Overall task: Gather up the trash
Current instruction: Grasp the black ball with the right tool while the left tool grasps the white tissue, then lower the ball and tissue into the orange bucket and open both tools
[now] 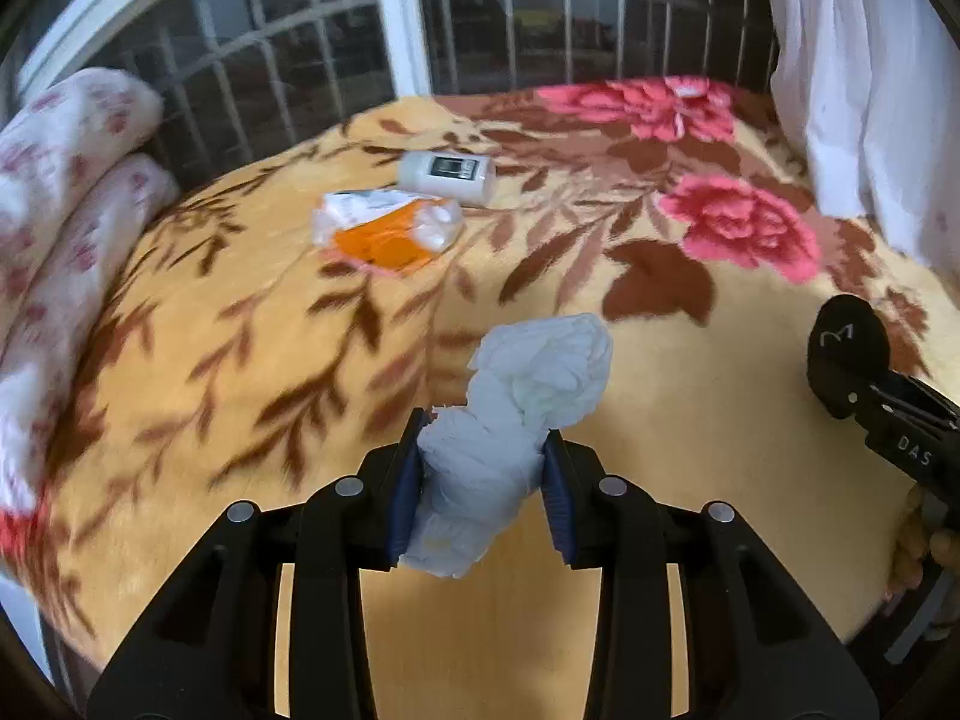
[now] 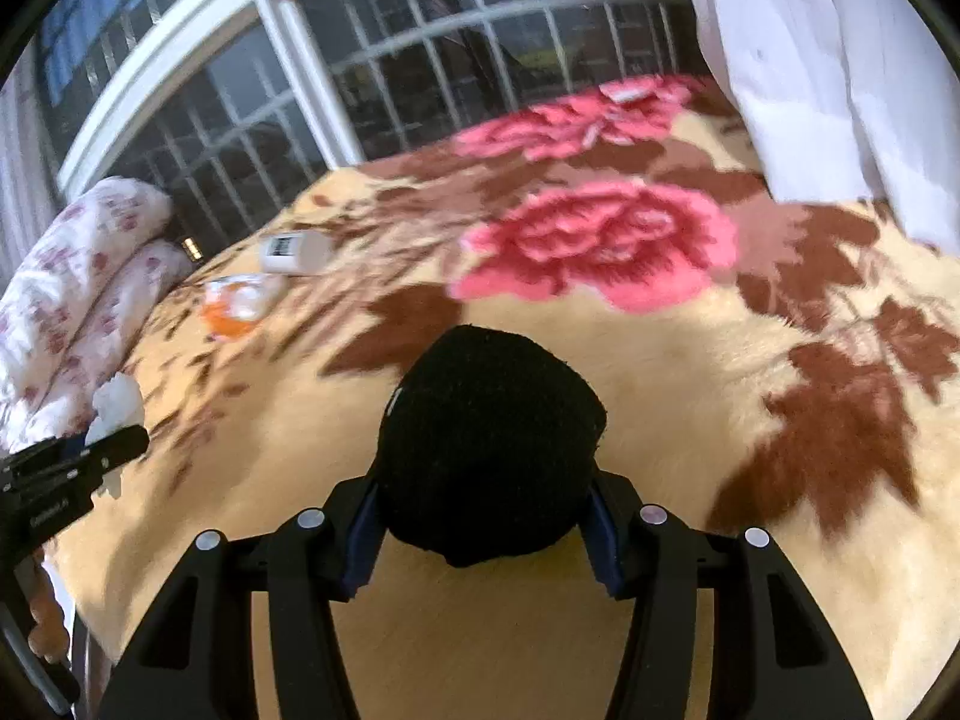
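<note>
1. A bed covered by a fleece blanket [image 1: 690, 372], cream with brown leaves and large pink roses, fills both views. Behind it is a barred window [image 1: 288, 60]; a white curtain [image 1: 858, 78] hangs on the right, and folded floral bedding [image 1: 66, 192] lies on the left.
2. The left gripper [image 1: 483, 468] has its jaws closed on a crumpled white tissue [image 1: 528, 396], held above the blanket.
3. The right gripper [image 2: 483, 516] has its jaws clamped on a round black fuzzy object [image 2: 489, 444]; what it is cannot be told.
4. Still on the blanket, near the far left side, an orange-and-white plastic wrapper [image 1: 390, 228] lies just beside a white bottle [image 1: 447, 177] on its side.
5. Judged step: both grippers are loaded mid-collection. Next comes carrying these to a bin, which is not in view, then returning for the wrapper.
6. Writing: "DAS" shows on the right gripper's body in the left view. The bottle's label is unreadable.
</note>
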`<state>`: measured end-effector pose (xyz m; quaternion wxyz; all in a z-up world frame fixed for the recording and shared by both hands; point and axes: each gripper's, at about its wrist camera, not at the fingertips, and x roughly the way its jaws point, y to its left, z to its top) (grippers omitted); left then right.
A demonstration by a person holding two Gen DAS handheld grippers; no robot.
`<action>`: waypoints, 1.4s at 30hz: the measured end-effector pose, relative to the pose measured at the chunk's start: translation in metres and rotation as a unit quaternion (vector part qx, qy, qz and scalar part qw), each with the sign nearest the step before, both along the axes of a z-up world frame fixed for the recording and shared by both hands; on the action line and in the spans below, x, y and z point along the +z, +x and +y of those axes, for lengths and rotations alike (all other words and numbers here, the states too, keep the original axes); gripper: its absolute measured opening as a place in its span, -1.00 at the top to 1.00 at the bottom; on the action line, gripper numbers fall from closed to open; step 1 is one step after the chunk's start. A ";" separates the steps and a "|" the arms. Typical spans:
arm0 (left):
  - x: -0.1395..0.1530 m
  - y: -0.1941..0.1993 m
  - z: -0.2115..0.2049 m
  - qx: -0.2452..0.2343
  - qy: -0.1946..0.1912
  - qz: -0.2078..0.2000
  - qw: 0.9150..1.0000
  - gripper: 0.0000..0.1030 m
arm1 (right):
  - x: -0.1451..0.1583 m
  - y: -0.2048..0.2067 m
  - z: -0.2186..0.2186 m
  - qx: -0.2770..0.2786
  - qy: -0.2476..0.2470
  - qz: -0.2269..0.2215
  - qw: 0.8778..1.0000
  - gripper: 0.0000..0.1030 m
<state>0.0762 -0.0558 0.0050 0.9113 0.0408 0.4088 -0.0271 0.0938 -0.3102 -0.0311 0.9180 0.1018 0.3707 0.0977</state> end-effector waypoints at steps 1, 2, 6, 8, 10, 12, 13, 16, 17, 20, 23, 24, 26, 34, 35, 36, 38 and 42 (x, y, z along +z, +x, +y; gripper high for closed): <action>0.002 -0.010 0.001 0.001 -0.004 -0.003 1.000 0.33 | 0.006 -0.014 0.006 0.009 -0.001 -0.007 1.000 -0.05; 0.003 -0.023 0.003 0.004 -0.009 -0.006 1.000 0.33 | 0.012 -0.028 0.012 0.020 0.001 -0.012 1.000 -0.05; 0.002 -0.075 0.009 0.000 -0.032 -0.009 0.999 0.33 | 0.033 -0.085 0.033 0.065 -0.008 -0.034 0.997 -0.06; -0.002 -0.103 0.011 -0.011 -0.041 -0.008 0.999 0.33 | 0.041 -0.119 0.045 0.089 -0.025 -0.048 0.995 -0.06; -0.010 -0.129 0.012 -0.022 -0.043 -0.001 0.999 0.33 | 0.043 -0.156 0.055 0.117 -0.042 -0.054 0.991 -0.06; -0.019 -0.149 0.014 -0.028 -0.048 0.010 0.998 0.33 | 0.039 -0.180 0.061 0.132 -0.051 -0.051 0.989 -0.06; -0.025 -0.161 0.015 -0.034 -0.048 0.015 0.998 0.33 | 0.034 -0.194 0.065 0.141 -0.057 -0.044 0.987 -0.06; -0.043 -0.192 0.017 -0.056 -0.035 0.013 0.998 0.33 | 0.014 -0.227 0.073 0.160 -0.086 -0.024 0.983 -0.06; -0.050 -0.198 0.018 -0.060 -0.032 0.019 0.997 0.33 | 0.006 -0.234 0.077 0.166 -0.097 -0.017 0.981 -0.06; -0.082 -0.205 0.022 -0.068 -0.035 0.055 0.996 0.33 | -0.023 -0.247 0.082 0.177 -0.112 0.022 0.978 -0.06; -0.116 -0.205 0.020 -0.079 -0.027 0.091 0.992 0.33 | -0.050 -0.248 0.088 0.178 -0.129 0.050 0.974 -0.06; -0.124 -0.205 0.019 -0.084 -0.028 0.100 0.991 0.33 | -0.063 -0.245 0.092 0.183 -0.133 0.069 0.972 -0.06; -0.147 -0.197 0.017 -0.089 -0.036 0.135 0.986 0.33 | -0.089 -0.237 0.096 0.191 -0.124 0.109 0.968 -0.06; -0.207 -0.164 0.016 -0.077 -0.009 0.214 0.974 0.33 | -0.147 -0.199 0.106 0.193 -0.121 0.190 0.955 -0.06; -0.209 -0.162 0.016 -0.078 -0.009 0.217 0.973 0.33 | -0.149 -0.197 0.108 0.198 -0.122 0.194 0.953 -0.06; -0.212 -0.160 0.016 -0.080 -0.009 0.221 0.972 0.33 | -0.153 -0.195 0.111 0.204 -0.125 0.199 0.950 -0.06; -0.215 -0.156 0.013 -0.084 -0.006 0.224 0.971 0.32 | -0.157 -0.194 0.113 0.209 -0.130 0.205 0.948 -0.06; -0.220 -0.155 0.004 -0.099 0.005 0.225 0.969 0.16 | -0.168 -0.189 0.119 0.215 -0.134 0.225 0.941 -0.23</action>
